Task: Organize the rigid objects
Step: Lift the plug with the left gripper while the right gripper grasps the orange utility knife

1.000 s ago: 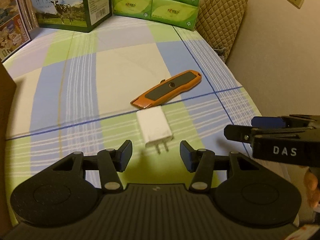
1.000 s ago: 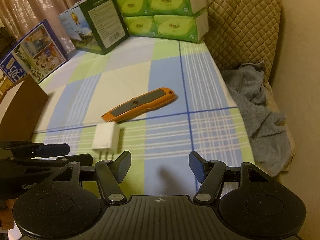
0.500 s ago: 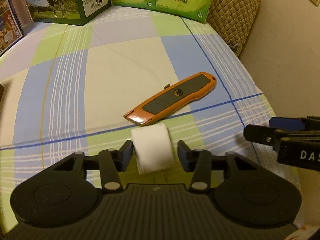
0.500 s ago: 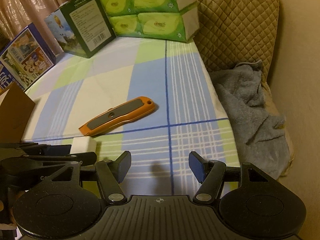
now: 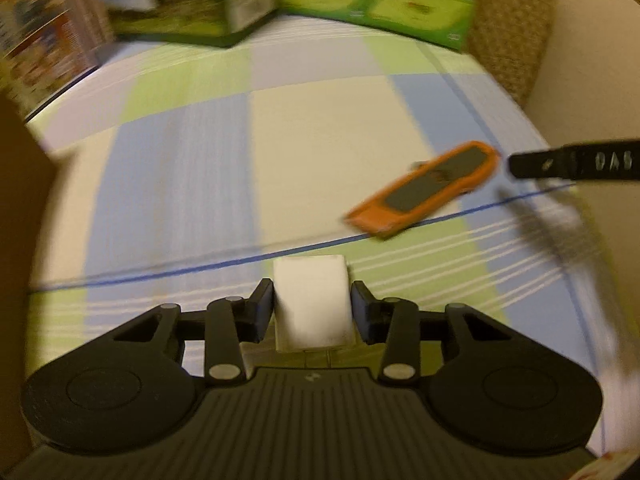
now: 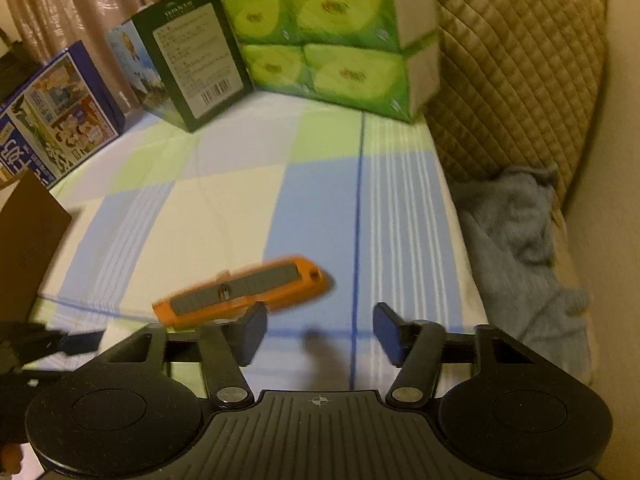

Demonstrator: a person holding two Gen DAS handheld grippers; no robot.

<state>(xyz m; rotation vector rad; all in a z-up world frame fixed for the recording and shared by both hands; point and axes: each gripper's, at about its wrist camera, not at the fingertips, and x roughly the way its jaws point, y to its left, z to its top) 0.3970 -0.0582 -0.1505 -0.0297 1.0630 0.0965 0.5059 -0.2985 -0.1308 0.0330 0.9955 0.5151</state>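
Charger point(image 5: 310, 298) is clamped in left gripper point(image 5: 312, 312); it may slip. Right gripper point(image 6: 318, 332), closing but empty, could push the knife point(image 6: 240, 294) away.

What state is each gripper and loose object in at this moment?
left gripper: shut on the white charger.
white charger: clamped between the pads, prongs toward the camera.
right gripper: open, jaws just been closing, nothing between them.
orange utility knife: lying flat on the checked cloth, ungripped.

green tissue packs point(image 6: 332, 36), perhaps towel point(image 6: 524, 240)
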